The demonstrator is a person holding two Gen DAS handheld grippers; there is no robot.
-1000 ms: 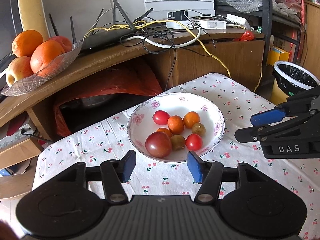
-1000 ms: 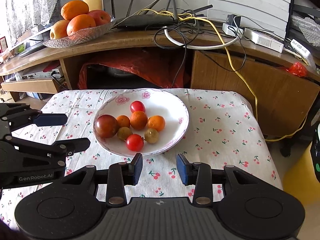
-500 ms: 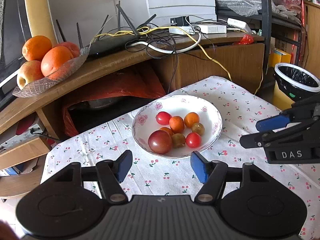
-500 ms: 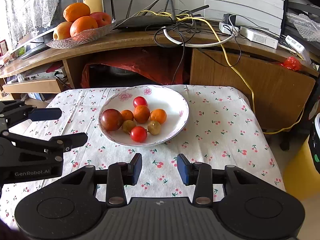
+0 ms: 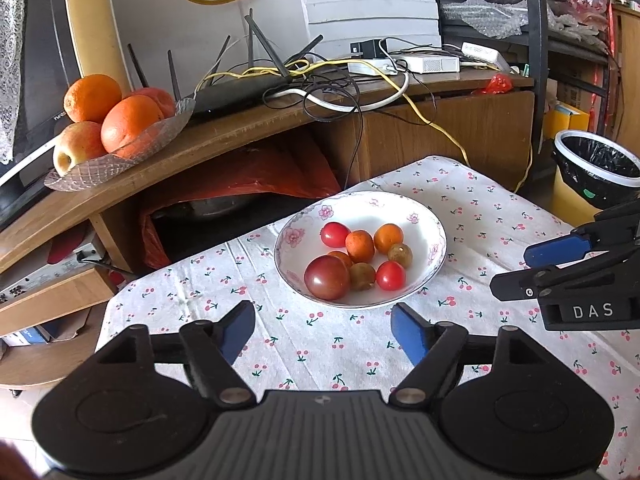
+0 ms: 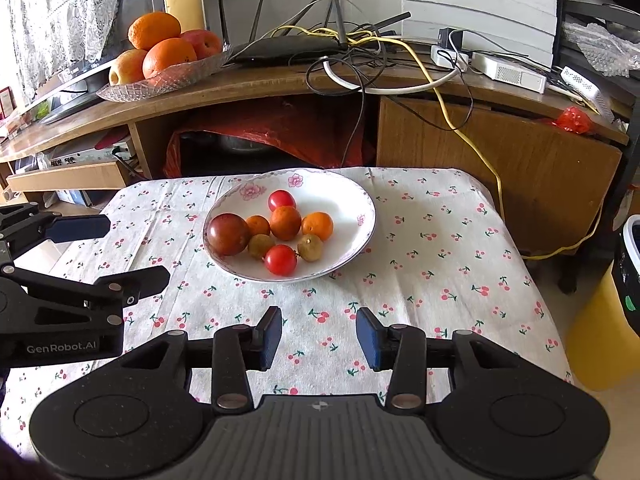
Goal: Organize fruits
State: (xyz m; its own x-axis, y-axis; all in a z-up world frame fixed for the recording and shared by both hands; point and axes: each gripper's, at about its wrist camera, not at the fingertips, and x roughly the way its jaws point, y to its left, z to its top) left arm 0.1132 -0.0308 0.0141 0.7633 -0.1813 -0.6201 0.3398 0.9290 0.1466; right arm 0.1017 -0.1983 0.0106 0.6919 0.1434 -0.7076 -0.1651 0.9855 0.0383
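Note:
A white flowered bowl [image 5: 420, 216] [image 6: 352, 200] stands on the cherry-print tablecloth and holds several small fruits: a dark red tomato [image 5: 327, 277] [image 6: 228, 234], red cherry tomatoes [image 5: 390, 275] [image 6: 281, 259], small oranges [image 5: 359, 241] [image 6: 285, 222] and brownish fruits [image 5: 362, 276]. My left gripper [image 5: 323, 334] is open, short of the bowl's near rim, with nothing between its fingers. My right gripper [image 6: 318, 337] is also open and empty, nearer the table's front edge. Each gripper shows in the other's view, the right one [image 5: 536, 260] at the right edge and the left one [image 6: 120, 252] at the left edge.
A glass dish of oranges and apples [image 5: 116, 128] [image 6: 160, 60] sits on a wooden shelf behind the table, beside a router and tangled cables [image 5: 320, 80]. A bin with a black liner [image 5: 596, 172] stands right of the table. A red bag [image 6: 280, 132] lies under the shelf.
Both grippers have drawn back from the bowl and risen a little, so the bowl looks smaller and farther away. Both stay open and the fruits have not moved.

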